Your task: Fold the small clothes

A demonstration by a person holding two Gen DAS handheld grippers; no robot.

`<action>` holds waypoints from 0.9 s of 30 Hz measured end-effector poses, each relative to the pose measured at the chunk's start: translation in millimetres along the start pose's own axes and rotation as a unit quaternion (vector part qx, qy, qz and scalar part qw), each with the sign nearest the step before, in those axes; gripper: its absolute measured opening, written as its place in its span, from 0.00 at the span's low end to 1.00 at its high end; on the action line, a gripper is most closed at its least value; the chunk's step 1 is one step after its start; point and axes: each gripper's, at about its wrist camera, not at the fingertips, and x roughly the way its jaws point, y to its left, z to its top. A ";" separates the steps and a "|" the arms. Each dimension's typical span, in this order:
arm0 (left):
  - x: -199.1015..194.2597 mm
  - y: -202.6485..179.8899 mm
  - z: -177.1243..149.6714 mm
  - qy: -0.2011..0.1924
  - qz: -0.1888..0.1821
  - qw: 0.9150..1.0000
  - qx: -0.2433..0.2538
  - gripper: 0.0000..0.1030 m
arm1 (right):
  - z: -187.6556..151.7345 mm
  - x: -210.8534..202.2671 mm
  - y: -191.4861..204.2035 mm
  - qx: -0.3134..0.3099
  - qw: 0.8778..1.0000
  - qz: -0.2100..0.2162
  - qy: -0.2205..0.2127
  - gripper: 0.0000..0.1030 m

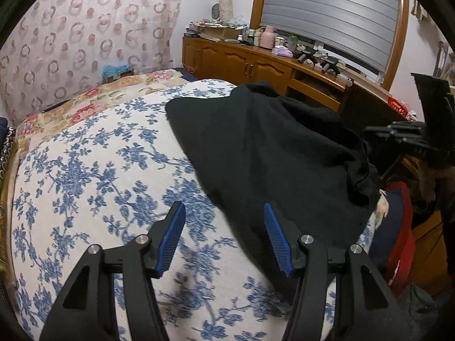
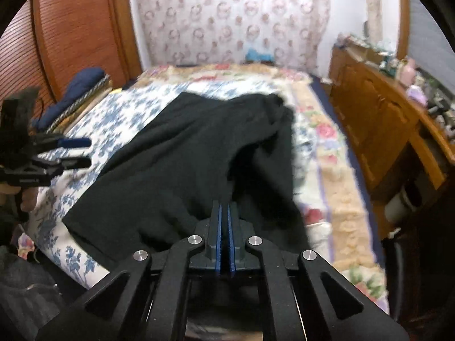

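A black garment [image 2: 187, 153] lies spread and rumpled on a bed covered by a white bedspread with blue flowers [image 1: 93, 170]. In the right wrist view the cloth fills the middle of the bed, its far edge bunched into a ridge, and its near part reaches right up under the right gripper [image 2: 224, 224]. That gripper's two blue pads stand almost together, with only a thin slit between them; it is closed. The tips sit over the dark fabric, but whether a pinch of cloth is caught between the pads cannot be told from this view.

In the left wrist view the left gripper [image 1: 224, 237] hangs above the bedspread with its jaws held apart, roughly half open, and nothing between them. The left pad is over bare flowered bedspread; the right pad is at the near edge of the black garment, which spreads away from it up and to the right. Contact between that pad and the cloth cannot be judged.

A wooden cabinet [image 1: 250, 65] with a cluttered top runs along the wall beside the bed, and a patterned curtain [image 1: 85, 37] hangs beyond the bed's far end.
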 end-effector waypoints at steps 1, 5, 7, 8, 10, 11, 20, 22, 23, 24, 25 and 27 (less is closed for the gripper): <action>0.7 -2.7 -0.5 0.002 -0.003 1.000 0.002 0.55 | -0.5 -8.2 -4.3 0.002 1.000 -0.010 -0.005 0.01; 4.5 -12.5 -4.2 0.010 -0.006 1.000 0.014 0.55 | -10.3 -25.8 -21.5 0.014 0.999 -0.047 -0.007 0.01; 6.8 -14.9 -6.5 0.013 -0.004 1.000 0.014 0.55 | -12.4 -24.9 -23.1 0.017 0.998 -0.061 -0.012 0.01; 7.4 -14.8 -7.2 0.014 -0.003 1.000 0.013 0.55 | -10.7 -23.8 -20.8 0.021 0.998 -0.054 -0.017 0.01; 7.1 -13.7 -8.4 0.015 -0.002 1.000 0.009 0.55 | -5.6 -20.1 -11.7 0.018 0.999 -0.041 -0.024 0.06; 6.5 -13.4 -8.5 0.015 -0.002 1.000 0.008 0.55 | -3.7 -19.1 -6.9 0.012 0.999 -0.041 -0.025 0.12; 4.9 -10.0 -17.2 0.016 -0.004 1.000 -0.003 0.55 | -22.4 11.0 19.6 0.028 0.999 -0.037 0.011 0.49; 6.3 -11.3 -18.8 0.019 -0.007 1.000 -0.004 0.55 | -34.5 18.2 15.9 0.043 0.998 -0.030 0.028 0.49; 6.9 -12.0 -19.6 0.020 -0.007 1.000 -0.003 0.55 | -40.5 22.2 14.0 0.051 0.998 -0.026 0.035 0.49; 7.7 -12.9 -19.2 0.021 -0.008 1.000 -0.003 0.55 | -43.7 22.8 12.2 0.055 0.998 -0.024 0.037 0.43; 8.5 -13.5 -19.4 0.023 -0.008 1.000 -0.003 0.55 | -46.5 22.5 11.3 0.058 0.998 -0.017 0.034 0.27; 10.6 -14.5 -20.2 0.027 -0.008 1.000 -0.004 0.55 | -47.1 21.2 13.8 0.050 0.998 -0.004 0.030 0.12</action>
